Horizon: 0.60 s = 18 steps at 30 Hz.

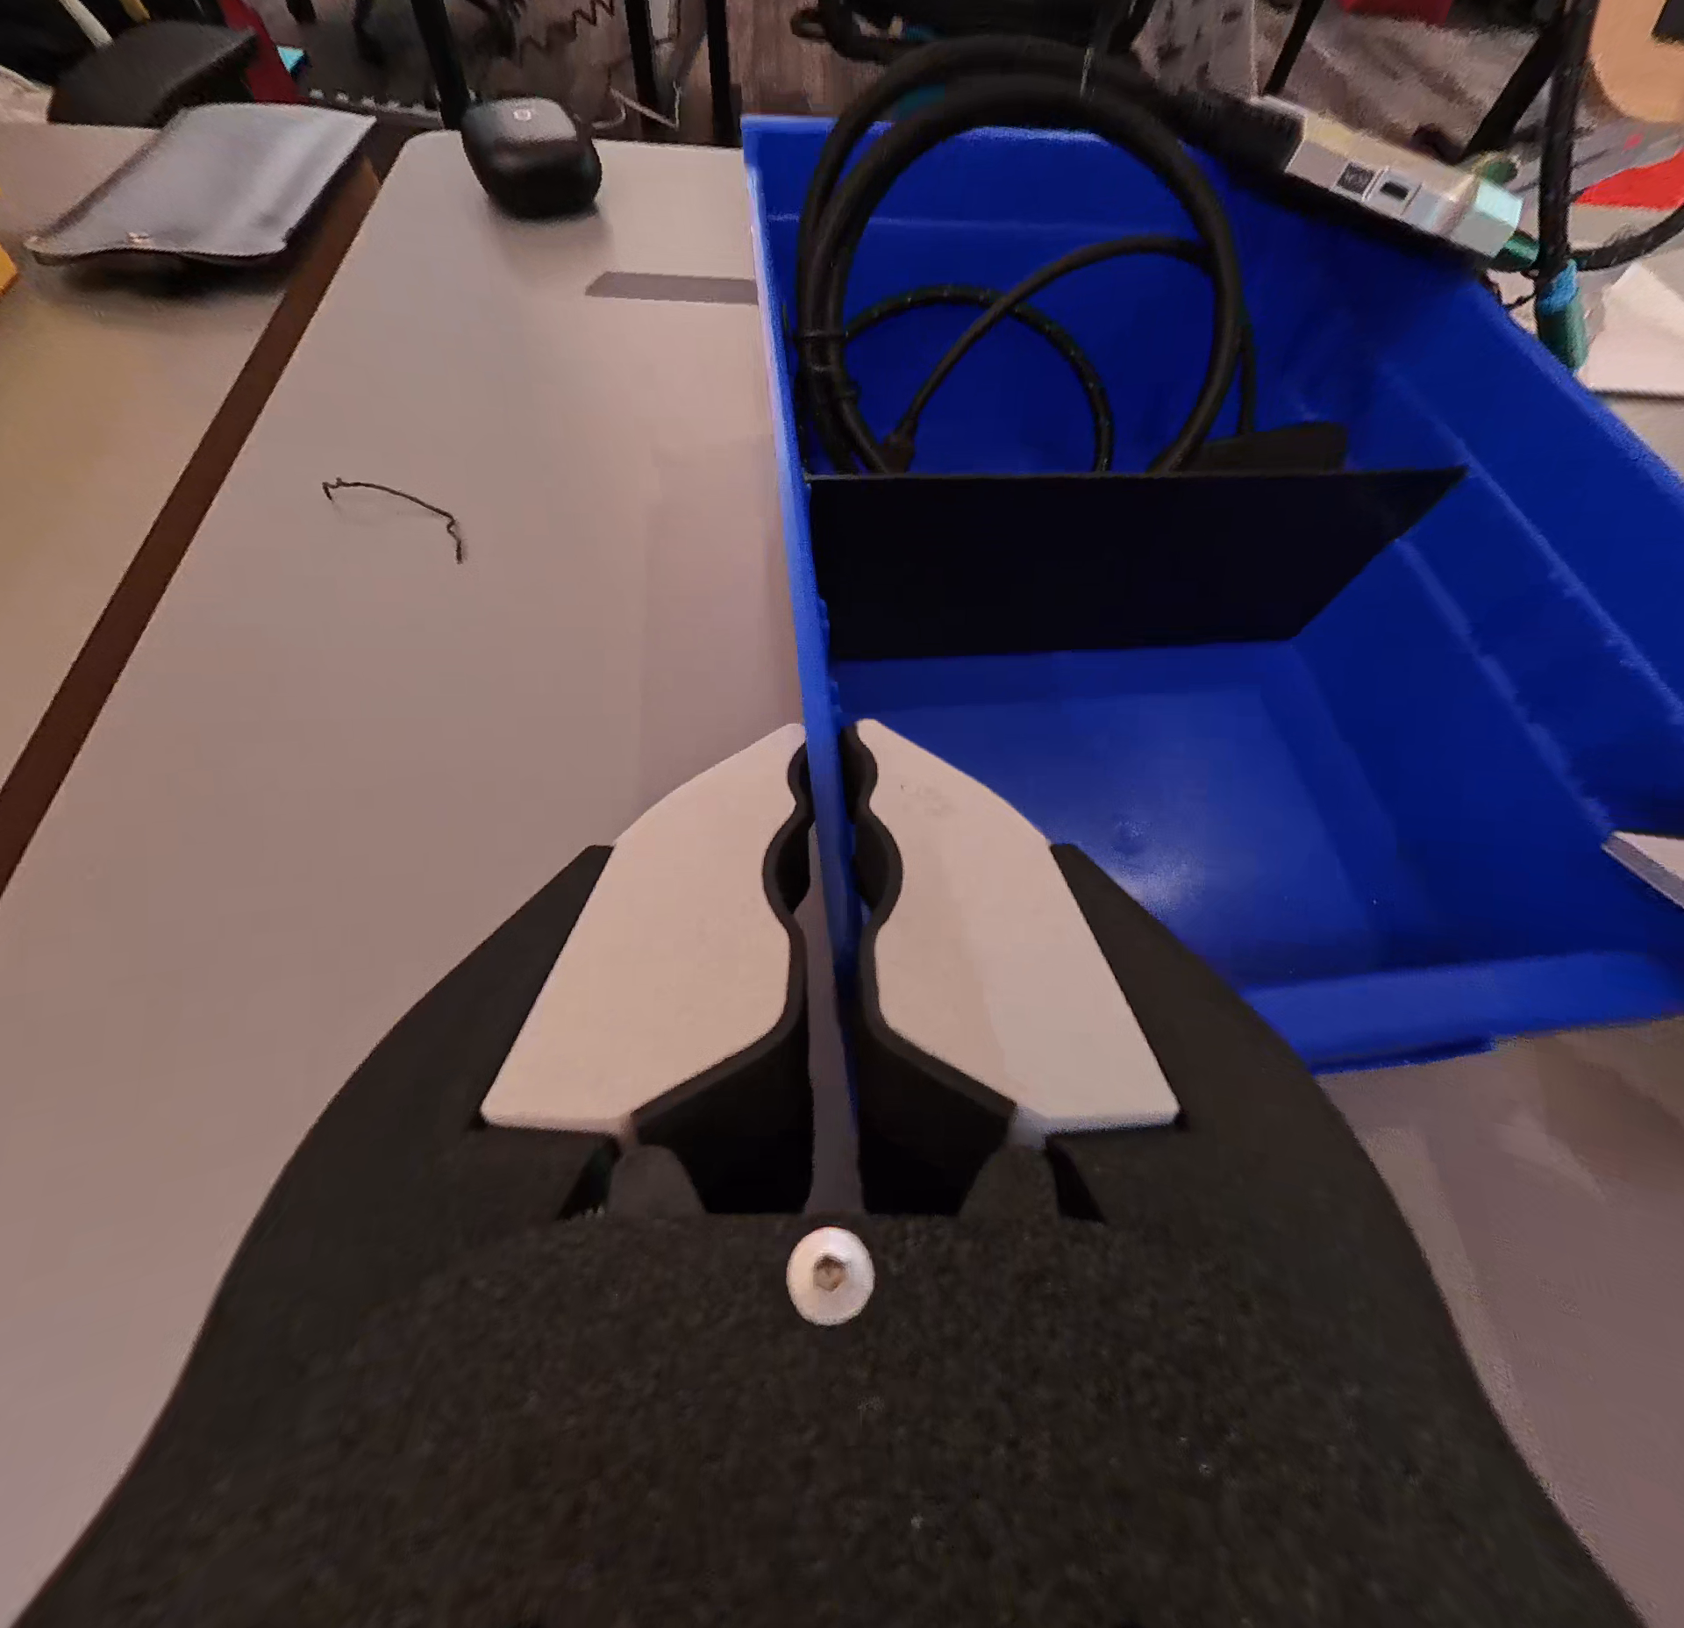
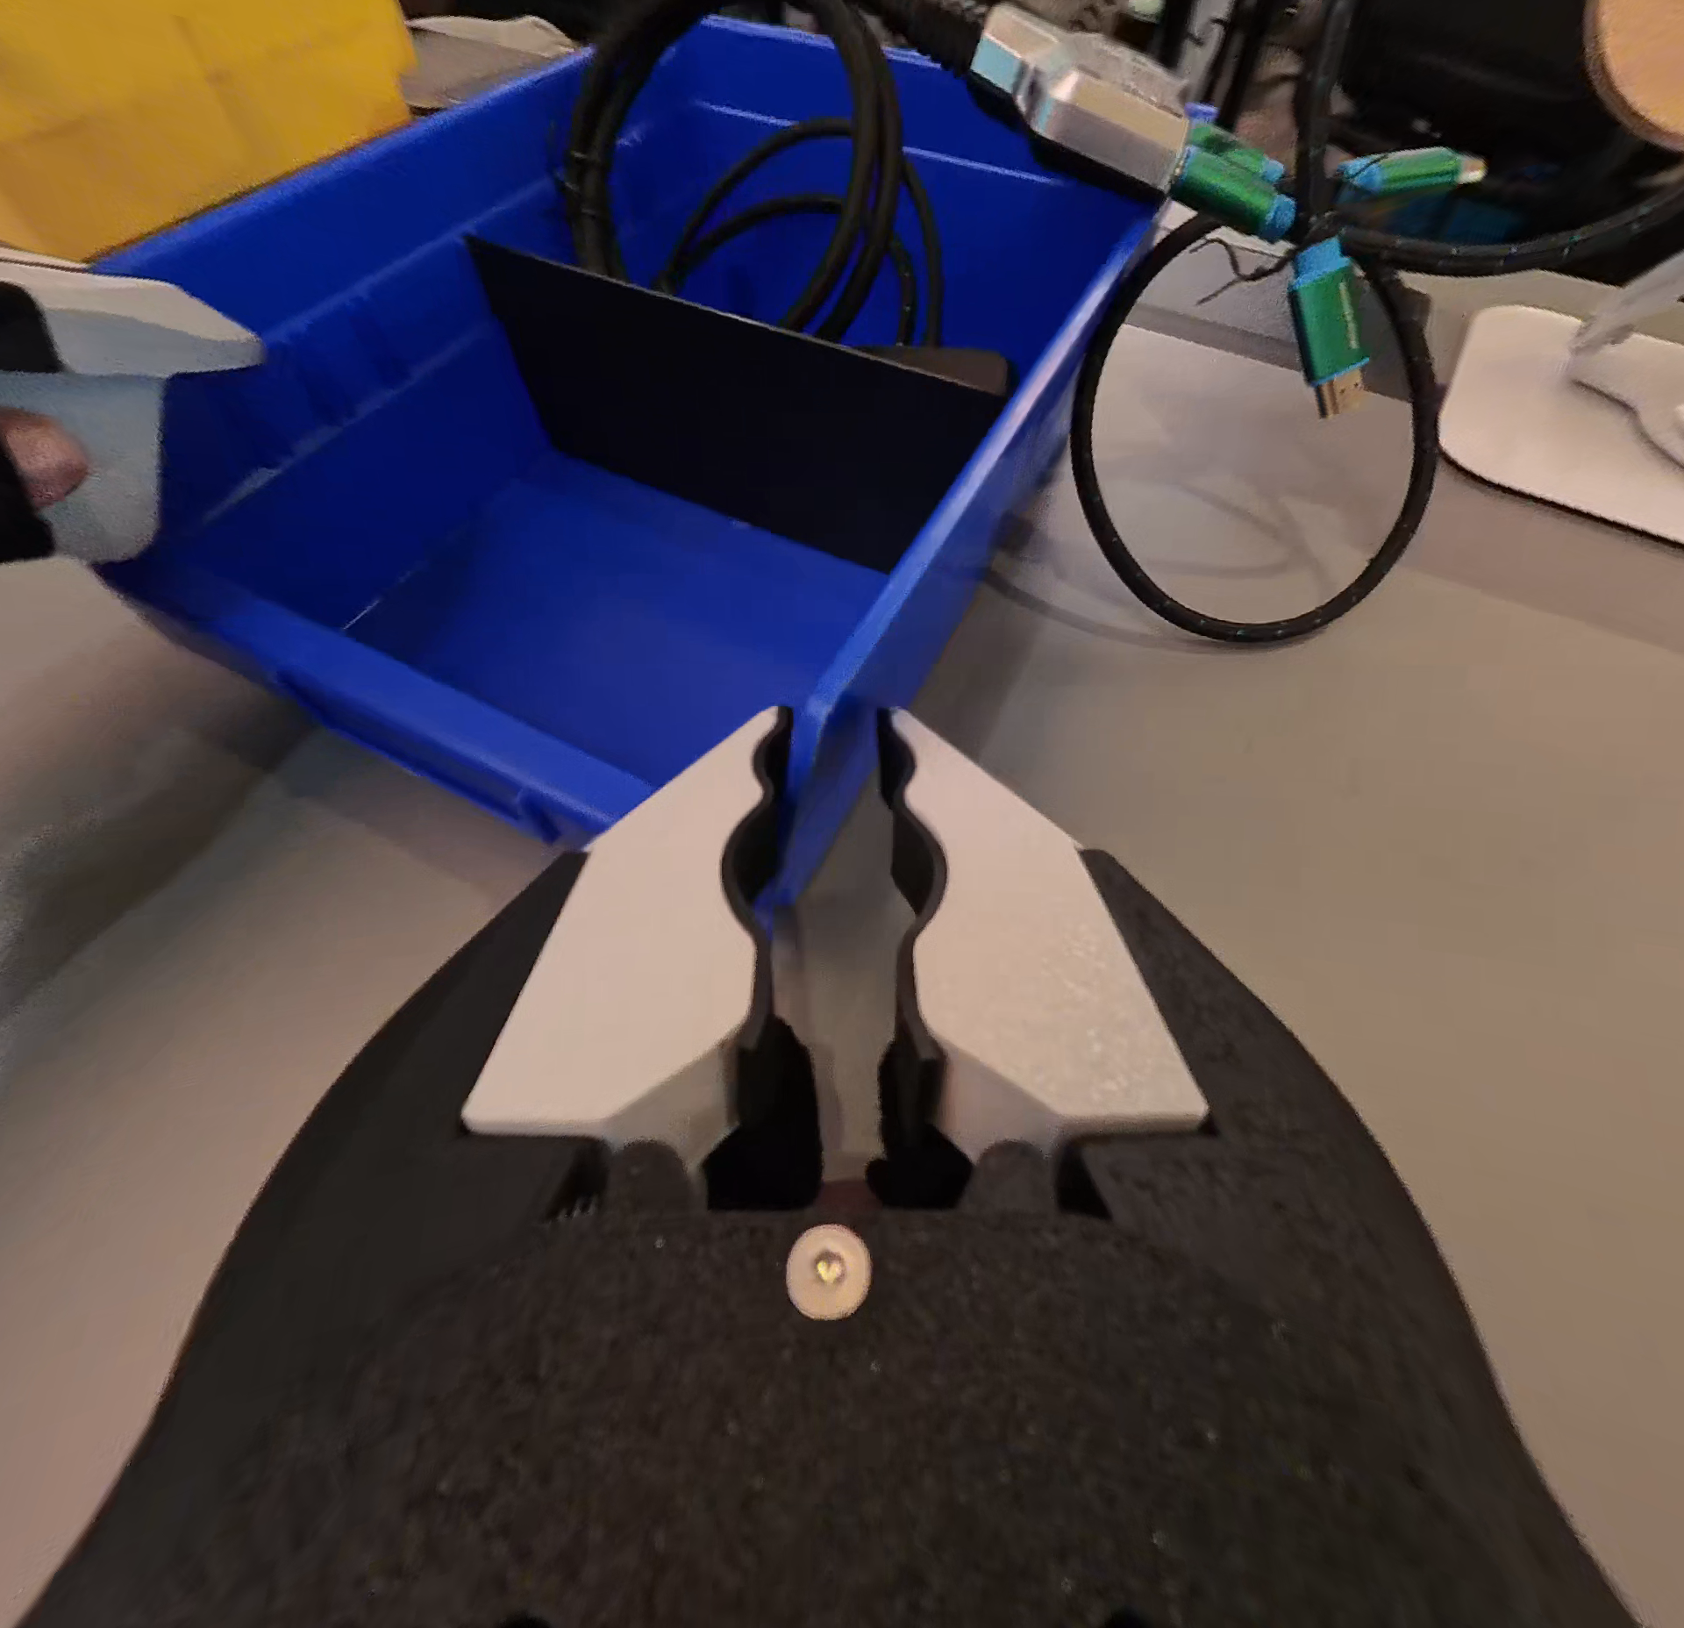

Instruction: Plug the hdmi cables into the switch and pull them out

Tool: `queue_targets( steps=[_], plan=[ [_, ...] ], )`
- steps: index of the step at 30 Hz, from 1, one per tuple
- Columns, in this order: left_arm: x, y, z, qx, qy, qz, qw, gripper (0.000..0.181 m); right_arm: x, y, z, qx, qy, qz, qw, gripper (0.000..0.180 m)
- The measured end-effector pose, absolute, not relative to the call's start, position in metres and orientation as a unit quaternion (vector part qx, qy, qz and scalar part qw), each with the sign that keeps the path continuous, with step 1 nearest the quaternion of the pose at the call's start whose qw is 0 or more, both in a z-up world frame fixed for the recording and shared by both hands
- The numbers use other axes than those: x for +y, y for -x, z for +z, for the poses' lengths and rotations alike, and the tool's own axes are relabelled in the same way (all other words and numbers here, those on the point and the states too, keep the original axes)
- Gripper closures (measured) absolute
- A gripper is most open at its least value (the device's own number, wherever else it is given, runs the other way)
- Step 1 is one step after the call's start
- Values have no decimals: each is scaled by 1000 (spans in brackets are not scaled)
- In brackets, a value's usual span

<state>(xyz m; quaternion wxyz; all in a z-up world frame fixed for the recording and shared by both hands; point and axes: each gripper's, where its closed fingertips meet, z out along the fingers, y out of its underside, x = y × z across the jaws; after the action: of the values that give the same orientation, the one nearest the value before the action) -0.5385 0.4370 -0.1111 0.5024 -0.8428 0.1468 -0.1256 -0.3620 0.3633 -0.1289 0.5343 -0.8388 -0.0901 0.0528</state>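
We see left tool [image 1: 831,741] clamped on blue bin [image 1: 1458,582] wall | right tool [image 2: 834,728] slightly apart astride bin corner | switch [image 2: 1084,117] on far rim.

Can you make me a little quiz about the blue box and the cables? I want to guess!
1. True or false: the coiled black cable sits in the far part of the blue bin, behind the black divider.
2. What colour are the plugs at the end of the silver switch? A red, B mostly green, C yellow.
3. Fill in: the left gripper has its jaws on either side of the bin's ____.

Key: 1 true; 2 B; 3 wall.
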Motion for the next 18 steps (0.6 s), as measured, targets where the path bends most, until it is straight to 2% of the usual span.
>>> queue_targets(
  steps=[1, 3, 7, 11, 13, 15, 18],
  plan=[
    [434, 539, -106, 140, 844, -122, 504, 175, 357, 359, -125, -105, 835, 64, 537, 151],
    [421, 539, -83, 120, 830, -126, 529, 156, 338, 352, -116, -139, 823, 87, 543, 146],
    [367, 514, -40, 74, 781, -169, 596, 153, 305, 287, -86, -137, 779, 48, 609, 141],
    [295, 437, -65, 103, 786, -238, 561, 151, 263, 201, -56, -105, 718, -8, 688, 137],
    [261, 398, -82, 122, 785, -277, 540, 149, 240, 159, -59, -86, 726, -37, 681, 137],
    [231, 368, -99, 162, 791, -295, 511, 142, 219, 117, -70, -62, 747, -61, 660, 120],
    [218, 361, -112, 212, 800, -234, 510, 140, 183, 58, -83, -33, 754, -116, 646, 119]
  ],
)
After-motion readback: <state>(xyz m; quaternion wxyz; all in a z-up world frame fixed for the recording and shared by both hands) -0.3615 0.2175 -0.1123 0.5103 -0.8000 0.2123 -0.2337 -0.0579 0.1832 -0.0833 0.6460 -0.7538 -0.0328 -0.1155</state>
